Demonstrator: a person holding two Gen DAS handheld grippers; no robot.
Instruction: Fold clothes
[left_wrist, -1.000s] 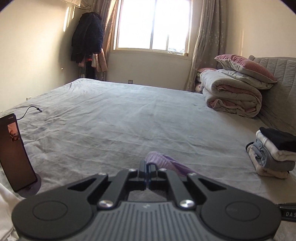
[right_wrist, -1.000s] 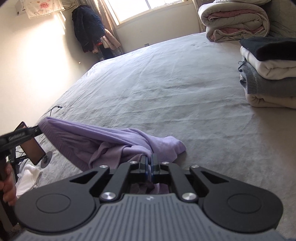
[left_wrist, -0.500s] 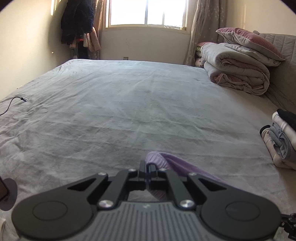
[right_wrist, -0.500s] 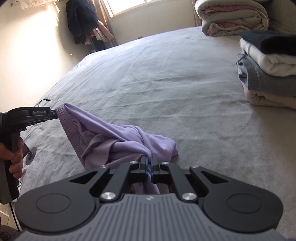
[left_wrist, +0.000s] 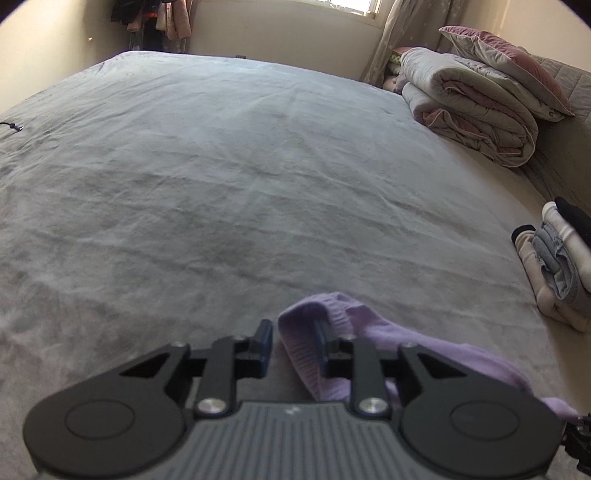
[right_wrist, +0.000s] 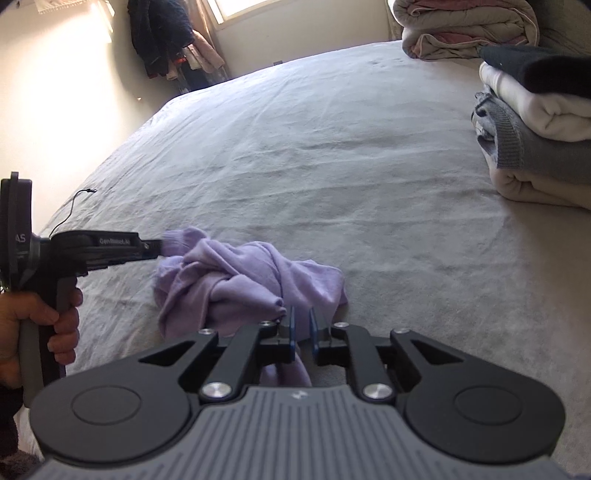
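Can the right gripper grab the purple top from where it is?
Probably yes. The right gripper is open, and the purple top lies bunched right at its fingertips on the bed, with nothing between them.

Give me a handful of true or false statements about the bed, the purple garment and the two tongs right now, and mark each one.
1. Both tongs, left and right, stand open. True.
2. The purple garment lies spread flat. False: it lies bunched in a heap on the grey bedsheet.
3. A stack of folded clothes sits on the bed to the right. True.
4. The top item of that stack is white. False: it is black, with a white one beneath.
5. A rolled duvet lies at the far end of the bed, under a pillow. True.
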